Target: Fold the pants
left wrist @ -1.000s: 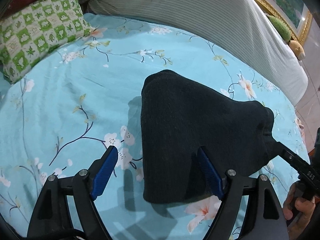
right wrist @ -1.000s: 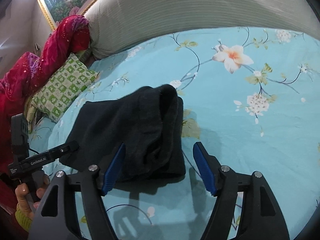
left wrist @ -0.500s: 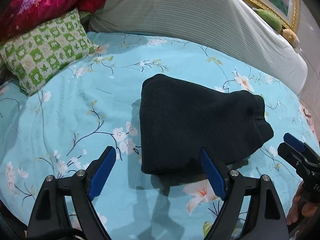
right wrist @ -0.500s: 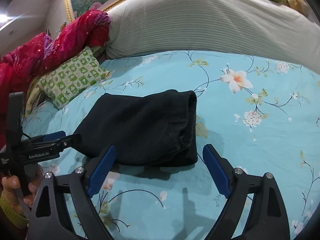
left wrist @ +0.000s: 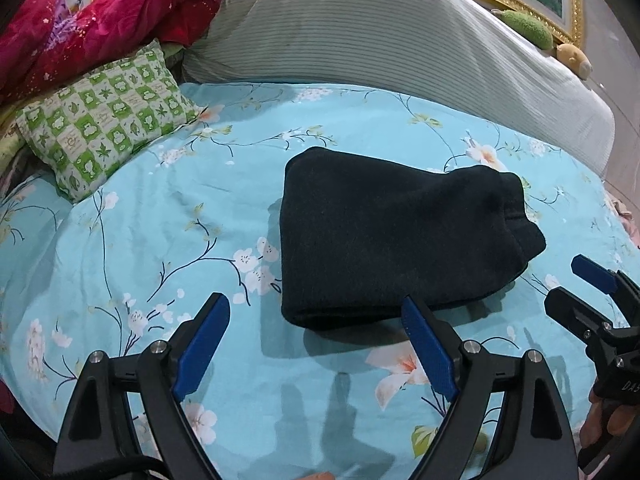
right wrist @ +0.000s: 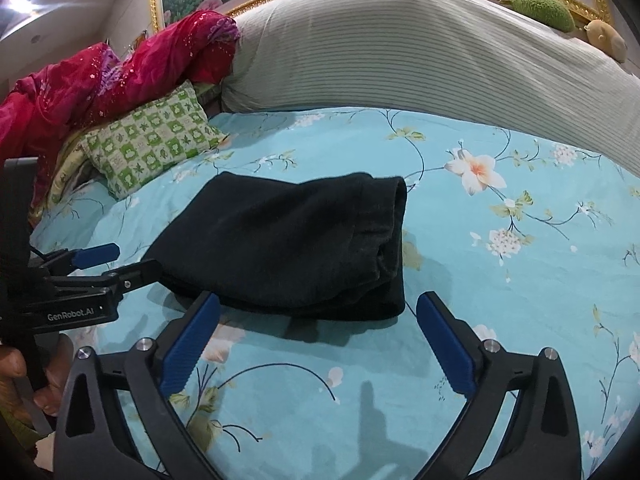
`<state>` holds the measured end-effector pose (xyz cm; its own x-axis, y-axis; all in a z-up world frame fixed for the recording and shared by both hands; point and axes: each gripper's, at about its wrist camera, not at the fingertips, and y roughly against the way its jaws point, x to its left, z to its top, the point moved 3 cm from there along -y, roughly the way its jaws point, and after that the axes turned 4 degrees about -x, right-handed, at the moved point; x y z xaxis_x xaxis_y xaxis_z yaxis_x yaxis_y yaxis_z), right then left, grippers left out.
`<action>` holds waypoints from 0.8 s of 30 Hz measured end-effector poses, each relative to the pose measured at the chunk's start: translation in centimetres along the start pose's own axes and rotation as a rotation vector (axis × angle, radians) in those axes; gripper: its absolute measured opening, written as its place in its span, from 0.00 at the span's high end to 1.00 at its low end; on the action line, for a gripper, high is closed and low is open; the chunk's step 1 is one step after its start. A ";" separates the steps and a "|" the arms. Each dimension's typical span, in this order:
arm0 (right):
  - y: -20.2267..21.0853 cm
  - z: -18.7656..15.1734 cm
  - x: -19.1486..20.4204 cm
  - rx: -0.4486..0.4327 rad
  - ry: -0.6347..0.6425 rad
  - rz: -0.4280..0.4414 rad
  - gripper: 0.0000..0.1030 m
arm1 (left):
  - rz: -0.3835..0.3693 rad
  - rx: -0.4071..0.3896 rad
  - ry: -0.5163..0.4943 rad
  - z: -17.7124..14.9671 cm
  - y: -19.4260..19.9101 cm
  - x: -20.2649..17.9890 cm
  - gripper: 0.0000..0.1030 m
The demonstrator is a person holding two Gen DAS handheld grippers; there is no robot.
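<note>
Folded pants (left wrist: 384,240) lie as a compact dark bundle on the bed (left wrist: 160,240), near the middle of the floral sheet, well short of the long striped bolster (left wrist: 400,40) at the head edge and to the right of the green checked pillow (left wrist: 104,116) by the left edge. The left gripper (left wrist: 316,344) hangs just off the bundle's near edge with its blue pads spread wide and nothing between them. The right gripper (right wrist: 316,336) stands likewise at the near edge; its jaws are opening, and no cloth lies between them. Each tool shows in the other's view, at the bundle's flanks, apart from the fabric so far as the dark cloth lets one tell.

The step in hand appears to be the release and withdrawal after the last fold. To do it well, both tools should clear the cloth with pads fully parted, so that no layer snags and lifts. The layered end of the bundle at the right looks bulky and may spring open; a light press there would settle it. The bundle's edges should stay aligned and undisturbed.
</note>
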<state>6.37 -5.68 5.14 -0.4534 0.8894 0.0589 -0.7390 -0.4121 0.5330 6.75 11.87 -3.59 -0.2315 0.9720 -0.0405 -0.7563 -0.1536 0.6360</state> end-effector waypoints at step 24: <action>-2.1 -2.7 -0.1 -0.037 0.018 -0.017 0.00 | 0.068 -0.052 -0.099 -2.4 -0.7 -1.2 0.10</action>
<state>6.57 -5.46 1.72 -0.4496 0.8926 0.0347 -0.7645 -0.4046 0.5018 6.09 10.37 -5.82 -0.2238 0.9714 0.0791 -0.7719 -0.2262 0.5941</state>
